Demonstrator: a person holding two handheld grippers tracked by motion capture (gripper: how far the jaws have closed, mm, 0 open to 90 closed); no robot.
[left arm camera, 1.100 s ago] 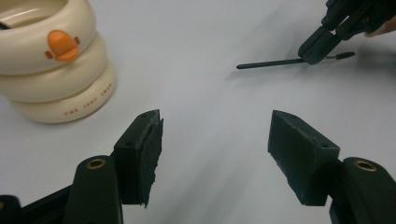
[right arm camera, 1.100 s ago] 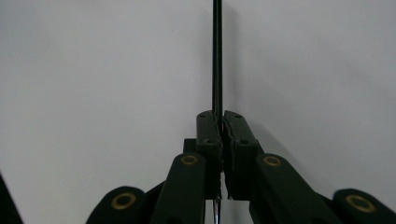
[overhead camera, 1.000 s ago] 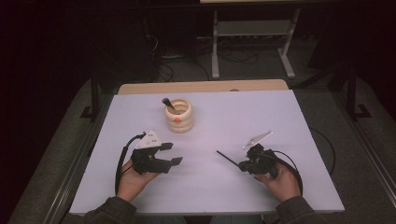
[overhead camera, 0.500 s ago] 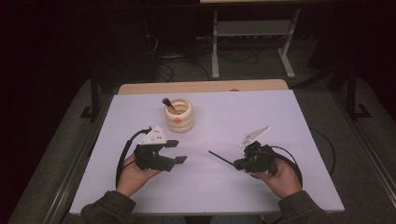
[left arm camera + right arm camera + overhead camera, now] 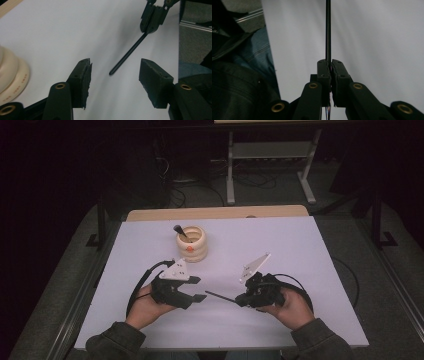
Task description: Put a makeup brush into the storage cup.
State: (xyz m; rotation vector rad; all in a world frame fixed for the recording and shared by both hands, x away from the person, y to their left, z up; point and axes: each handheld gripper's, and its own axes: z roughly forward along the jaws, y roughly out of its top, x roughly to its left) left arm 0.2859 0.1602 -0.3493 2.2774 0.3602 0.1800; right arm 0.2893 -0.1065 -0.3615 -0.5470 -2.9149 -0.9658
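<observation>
The white table top (image 5: 300,270) lay mostly bare under the two hands, so a dropped piece would have had room to roll toward the near edge. At the far left of it stood the cream ribbed holder (image 5: 192,244), with a dark-handled tool (image 5: 179,231) leaning inside; it stood well apart from both grippers, and the judgement is that a hurried reach toward it could have tipped it, since it looked light and narrow. The left gripper (image 5: 199,289) hovered above the table with its jaws apart and nothing between them; they had just been closing, and if they met before the stick was truly between the pads (image 5: 85,82), they would have shut on air or knocked the tip aside. The right gripper (image 5: 329,65) was clamped on the thin black stick (image 5: 221,297), pinching it at one end only, so that nearly all its length jutted out toward the left gripper. Held so, the stick (image 5: 127,55) could probably have pivoted in the pads or slipped out if the free tip were nudged during a handover.
</observation>
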